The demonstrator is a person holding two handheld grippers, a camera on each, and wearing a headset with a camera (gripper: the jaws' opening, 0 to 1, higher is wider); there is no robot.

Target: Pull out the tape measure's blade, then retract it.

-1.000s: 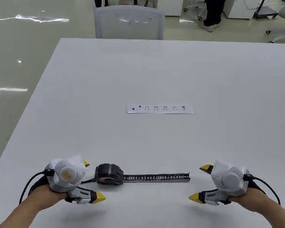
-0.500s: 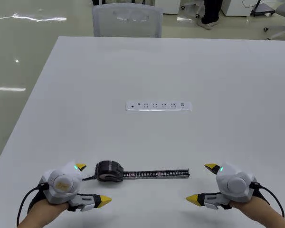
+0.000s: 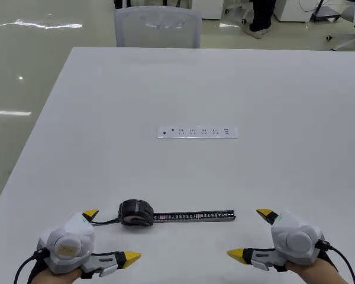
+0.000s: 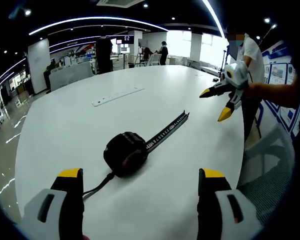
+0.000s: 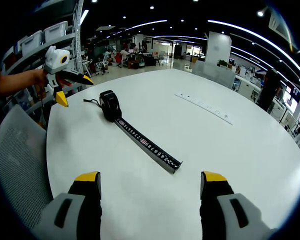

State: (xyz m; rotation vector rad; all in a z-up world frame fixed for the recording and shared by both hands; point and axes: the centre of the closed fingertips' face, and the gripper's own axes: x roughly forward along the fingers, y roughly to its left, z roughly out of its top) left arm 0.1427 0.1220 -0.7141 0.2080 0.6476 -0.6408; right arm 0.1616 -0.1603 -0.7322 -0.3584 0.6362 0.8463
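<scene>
Jaws apart, the left gripper (image 3: 111,235) and the right gripper (image 3: 249,233) are held low at the near edge of a white table (image 3: 225,83), one at each side, yellow tips turned toward each other. Neither grasps anything; both sets of fingers are spread wide with nothing between them.

Between the two, a little farther from the person, lies the tape (image 3: 136,213), dark and round, flat on the tabletop. It is nearer the left gripper and just clear of its upper tip. The blade (image 3: 195,216) is drawn out and lies flat on the surface. It runs straight toward the right gripper and ends short of that gripper's tips. A thin black cord (image 3: 106,222) trails from the tape toward the left gripper.

In the left gripper view the tape (image 4: 126,152) sits just ahead, between the two yellow-tipped fingers, and the blade (image 4: 167,131) stretches away toward the right gripper (image 4: 215,104), held in a hand. In the right gripper view the blade (image 5: 147,145) ends just ahead between the fingers, and its numbered band leads back to the tape (image 5: 110,105), with the left gripper (image 5: 74,91) beyond.

Farther up the table, well apart from the tape, a white power strip (image 3: 197,132) lies roughly parallel to the blade. A grey chair (image 3: 158,26) stands at the far edge.
</scene>
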